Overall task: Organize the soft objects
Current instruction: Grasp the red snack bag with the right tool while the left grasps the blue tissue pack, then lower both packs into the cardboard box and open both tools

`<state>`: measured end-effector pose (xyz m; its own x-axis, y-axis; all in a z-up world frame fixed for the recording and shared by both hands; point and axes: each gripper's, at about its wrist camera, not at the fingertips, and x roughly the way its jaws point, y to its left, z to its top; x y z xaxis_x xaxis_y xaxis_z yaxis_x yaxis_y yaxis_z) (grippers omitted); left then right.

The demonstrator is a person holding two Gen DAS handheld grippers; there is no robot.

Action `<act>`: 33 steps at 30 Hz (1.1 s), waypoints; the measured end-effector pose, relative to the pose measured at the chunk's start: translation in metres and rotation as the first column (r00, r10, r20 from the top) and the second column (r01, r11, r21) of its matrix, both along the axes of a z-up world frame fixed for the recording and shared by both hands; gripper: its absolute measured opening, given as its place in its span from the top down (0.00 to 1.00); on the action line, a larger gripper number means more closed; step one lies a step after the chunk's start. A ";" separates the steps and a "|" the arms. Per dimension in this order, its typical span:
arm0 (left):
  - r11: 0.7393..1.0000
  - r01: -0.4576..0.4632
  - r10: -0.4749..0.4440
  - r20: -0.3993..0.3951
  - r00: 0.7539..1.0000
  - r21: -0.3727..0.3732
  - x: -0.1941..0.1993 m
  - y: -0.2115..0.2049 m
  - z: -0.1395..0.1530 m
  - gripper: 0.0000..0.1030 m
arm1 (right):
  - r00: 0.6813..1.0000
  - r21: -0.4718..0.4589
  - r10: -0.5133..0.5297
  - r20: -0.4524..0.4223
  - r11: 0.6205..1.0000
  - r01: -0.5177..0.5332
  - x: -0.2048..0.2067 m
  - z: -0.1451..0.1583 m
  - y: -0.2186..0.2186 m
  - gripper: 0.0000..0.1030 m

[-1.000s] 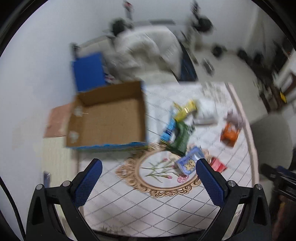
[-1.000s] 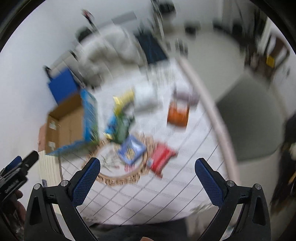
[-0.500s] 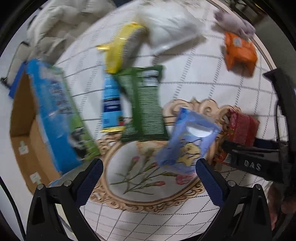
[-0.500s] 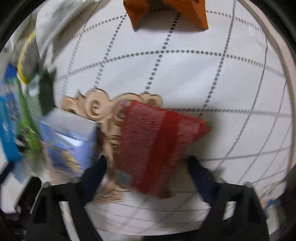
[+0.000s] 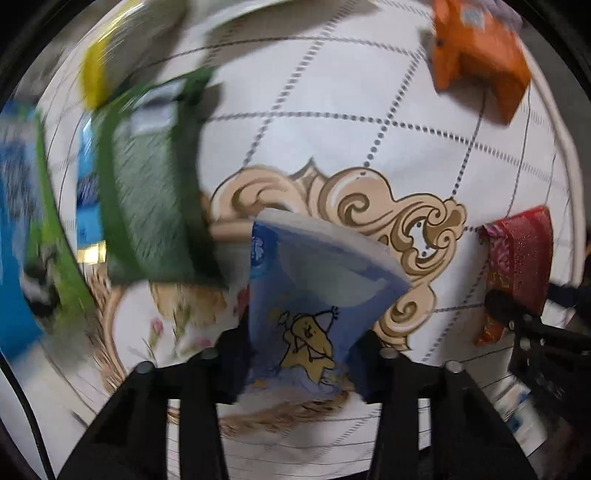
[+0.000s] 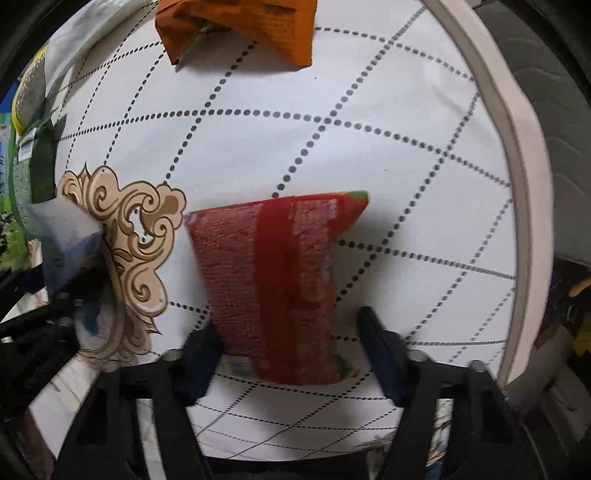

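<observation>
Both my grippers have dropped from hovering onto the table [image 6: 369, 110]: my left gripper [image 5: 301, 354] now pinches the blue packet [image 5: 314, 295], my right gripper [image 6: 291, 347] straddles the red packet [image 6: 273, 280], jaws narrowing, so two pickups begin.

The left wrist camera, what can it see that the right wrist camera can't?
Only the left wrist view shows the star cartoon on the blue packet between the left gripper fingers. Only the right wrist view shows the grey chair beyond the table edge. Both show the red packet, orange packet, green packet and patterned tablecloth.
</observation>
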<state>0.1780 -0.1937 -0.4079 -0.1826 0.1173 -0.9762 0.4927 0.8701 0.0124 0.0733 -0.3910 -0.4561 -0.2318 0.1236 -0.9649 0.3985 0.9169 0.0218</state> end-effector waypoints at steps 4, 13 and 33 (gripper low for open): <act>0.982 -0.172 0.171 -0.023 0.985 -0.076 -0.022 0.029 0.017 0.66 | 0.999 0.012 0.040 0.027 0.999 -0.040 -0.007 0.018 0.017 0.53; 0.836 -0.413 0.471 0.083 0.878 -0.362 0.012 0.145 0.164 0.66 | 0.908 0.133 0.282 0.310 0.933 -0.335 0.036 0.166 0.154 0.53; 0.755 -0.619 0.607 -0.125 0.784 -0.215 0.239 0.412 0.034 0.64 | 0.862 0.110 0.459 0.216 0.866 -0.488 0.335 0.077 0.454 0.52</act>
